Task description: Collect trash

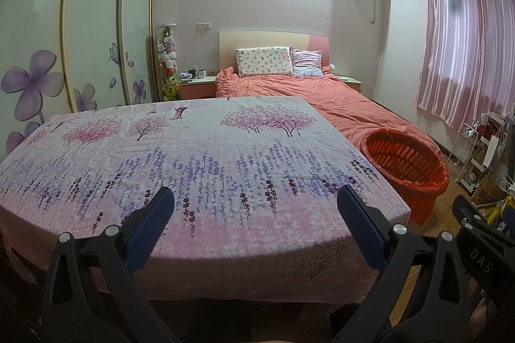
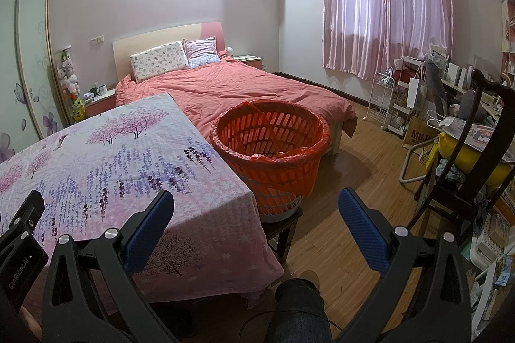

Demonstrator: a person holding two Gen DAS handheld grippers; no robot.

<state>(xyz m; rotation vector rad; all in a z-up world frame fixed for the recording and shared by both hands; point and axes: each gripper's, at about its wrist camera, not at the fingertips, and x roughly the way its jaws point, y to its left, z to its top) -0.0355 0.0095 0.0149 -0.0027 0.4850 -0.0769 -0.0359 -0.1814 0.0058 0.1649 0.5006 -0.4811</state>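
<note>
An orange basket (image 2: 270, 137) lined with an orange bag stands on a dark stool beside the table's right edge; it also shows in the left wrist view (image 1: 405, 159). My left gripper (image 1: 256, 193) is open and empty above the near edge of the table with the floral cloth (image 1: 199, 156). My right gripper (image 2: 256, 196) is open and empty, over the table's right corner, short of the basket. The table (image 2: 106, 156) carries no loose items that I can see.
A bed with a salmon cover (image 2: 244, 88) lies behind the table and basket. A dark chair (image 2: 463, 156), a white rack (image 2: 383, 98) and cluttered shelves stand at the right. A sliding wardrobe (image 1: 96, 37) is at the left. My knee (image 2: 299, 307) is below.
</note>
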